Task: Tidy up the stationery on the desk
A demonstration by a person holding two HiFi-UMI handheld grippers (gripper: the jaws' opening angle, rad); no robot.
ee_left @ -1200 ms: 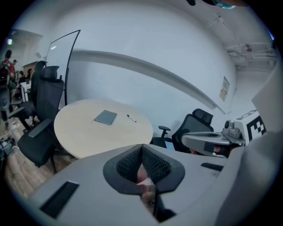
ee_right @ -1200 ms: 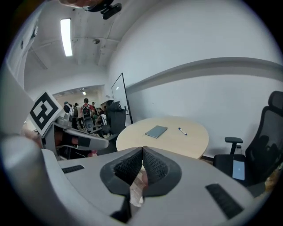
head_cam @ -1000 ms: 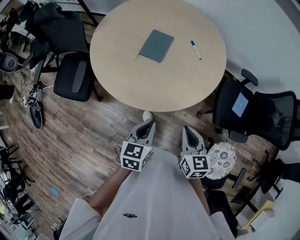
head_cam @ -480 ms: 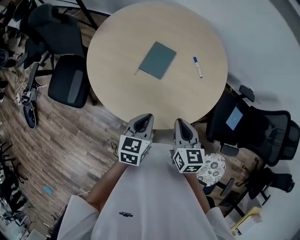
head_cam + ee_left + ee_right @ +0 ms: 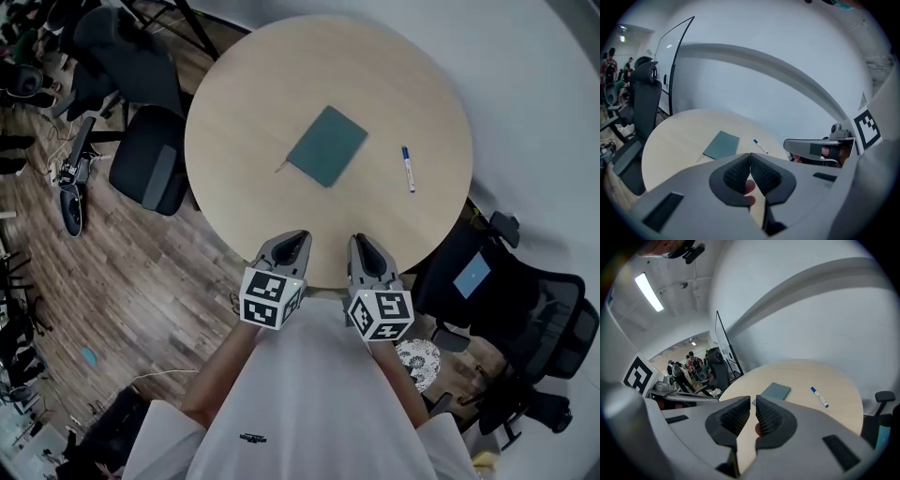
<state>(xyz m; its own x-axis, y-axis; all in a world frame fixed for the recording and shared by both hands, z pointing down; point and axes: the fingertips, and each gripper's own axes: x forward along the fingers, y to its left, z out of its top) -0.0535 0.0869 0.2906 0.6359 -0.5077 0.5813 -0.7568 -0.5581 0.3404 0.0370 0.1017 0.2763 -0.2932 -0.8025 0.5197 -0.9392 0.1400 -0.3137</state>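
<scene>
While the left gripper [image 5: 296, 240] and right gripper [image 5: 362, 244] hover side by side at the round table's [image 5: 234, 112] near edge, both have their jaws clenched together on nothing. A teal notebook [image 5: 327, 145] lies mid-table, and a blue-capped pen [image 5: 408, 169] lies apart to its right.

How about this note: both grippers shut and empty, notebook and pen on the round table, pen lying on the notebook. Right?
Not quite: the head view shows the pen apart from the notebook, on bare table to its right. The left gripper and right gripper are shut and empty.
</scene>
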